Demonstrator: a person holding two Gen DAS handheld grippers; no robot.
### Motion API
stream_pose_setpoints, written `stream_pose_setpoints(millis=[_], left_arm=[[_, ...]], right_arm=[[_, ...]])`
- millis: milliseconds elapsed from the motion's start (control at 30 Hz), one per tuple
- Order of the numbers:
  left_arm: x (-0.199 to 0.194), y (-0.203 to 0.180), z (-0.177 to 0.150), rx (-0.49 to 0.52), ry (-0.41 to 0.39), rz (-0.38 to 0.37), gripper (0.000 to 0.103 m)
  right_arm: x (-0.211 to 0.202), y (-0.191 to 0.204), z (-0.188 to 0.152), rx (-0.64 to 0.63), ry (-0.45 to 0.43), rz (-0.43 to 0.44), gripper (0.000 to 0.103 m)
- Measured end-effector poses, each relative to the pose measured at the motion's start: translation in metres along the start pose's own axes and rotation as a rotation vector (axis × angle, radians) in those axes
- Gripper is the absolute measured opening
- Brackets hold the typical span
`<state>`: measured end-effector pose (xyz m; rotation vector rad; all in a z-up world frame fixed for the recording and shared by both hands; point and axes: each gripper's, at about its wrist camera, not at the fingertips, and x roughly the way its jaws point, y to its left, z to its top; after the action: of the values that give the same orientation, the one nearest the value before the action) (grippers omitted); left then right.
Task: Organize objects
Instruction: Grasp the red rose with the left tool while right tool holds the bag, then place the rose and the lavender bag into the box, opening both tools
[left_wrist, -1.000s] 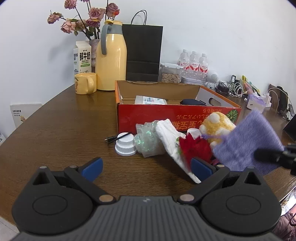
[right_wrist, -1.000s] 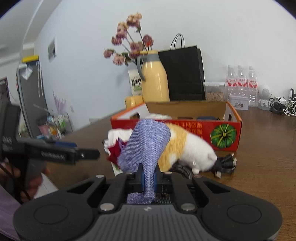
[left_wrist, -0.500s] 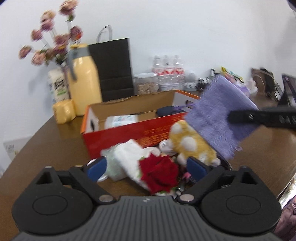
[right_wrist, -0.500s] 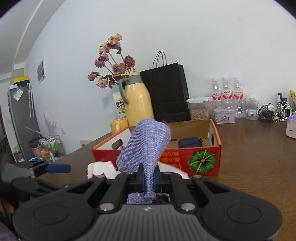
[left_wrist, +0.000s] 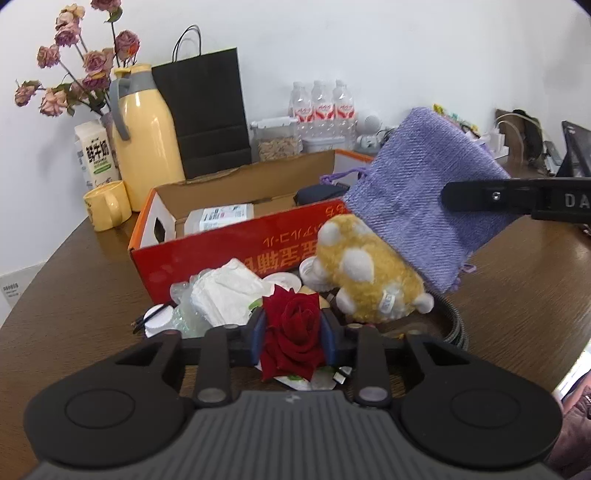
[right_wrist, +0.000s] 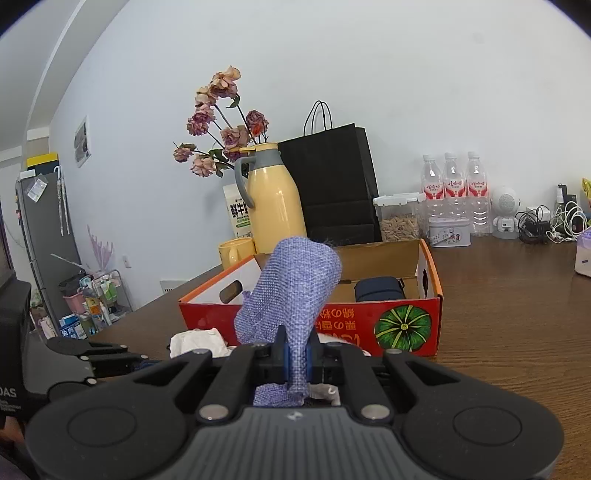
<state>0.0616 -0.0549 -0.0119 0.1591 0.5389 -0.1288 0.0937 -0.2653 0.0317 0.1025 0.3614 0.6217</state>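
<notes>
My left gripper (left_wrist: 293, 338) is shut on a red rose (left_wrist: 293, 330) in the pile in front of the red cardboard box (left_wrist: 236, 254). My right gripper (right_wrist: 297, 360) is shut on a purple cloth pouch (right_wrist: 291, 295) and holds it in the air near the box's front wall (right_wrist: 347, 325). In the left wrist view the pouch (left_wrist: 424, 210) hangs above a yellow and white plush toy (left_wrist: 365, 273). White cloth (left_wrist: 229, 295) and white caps (left_wrist: 157, 325) lie beside the rose. The box holds a dark case (right_wrist: 378, 288) and a white packet (left_wrist: 219, 218).
A yellow thermos (left_wrist: 146, 147), yellow mug (left_wrist: 107, 205), milk carton (left_wrist: 92, 153), dried flowers (left_wrist: 70, 74) and black paper bag (left_wrist: 207, 114) stand behind the box. Water bottles (right_wrist: 456, 192), a seed container (right_wrist: 399, 218), a tin and cables line the far edge of the wooden table (right_wrist: 517, 314).
My left gripper moved in and closed on the red rose. My right gripper lifted the purple pouch higher and toward the box.
</notes>
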Motion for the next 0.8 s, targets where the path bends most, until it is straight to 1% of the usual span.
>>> stream_pose_setpoints(millis=[133,300,433,533,667,733,800], left_arm=[[-0.012,0.006,0.007,-0.004,-0.062,0.000,0.029],[-0.021,0.020,0.028,-0.029,-0.149,0.021,0.029],[-0.019,0.030,0.052,-0.050,-0.212,0.052,0.029],[-0.012,0.039,0.070,-0.070,-0.244,0.073,0.029],[0.009,0.051,0.089,-0.111,-0.239,0.086,0.029],[0.021,0.058,0.095,-0.129,-0.215,0.078,0.029],[0.037,0.064,0.099,-0.156,-0.173,0.062,0.030]], right_arm=[[-0.006,0.002,0.006,-0.010,-0.028,0.013,0.007],[-0.006,0.005,0.025,-0.039,-0.076,0.022,0.007],[0.007,0.007,0.048,-0.060,-0.114,0.034,0.007],[0.026,0.008,0.067,-0.067,-0.129,0.035,0.007],[0.057,0.008,0.087,-0.065,-0.124,0.029,0.007],[0.076,0.004,0.093,-0.055,-0.107,0.022,0.007],[0.096,-0.002,0.095,-0.044,-0.080,0.010,0.007]])
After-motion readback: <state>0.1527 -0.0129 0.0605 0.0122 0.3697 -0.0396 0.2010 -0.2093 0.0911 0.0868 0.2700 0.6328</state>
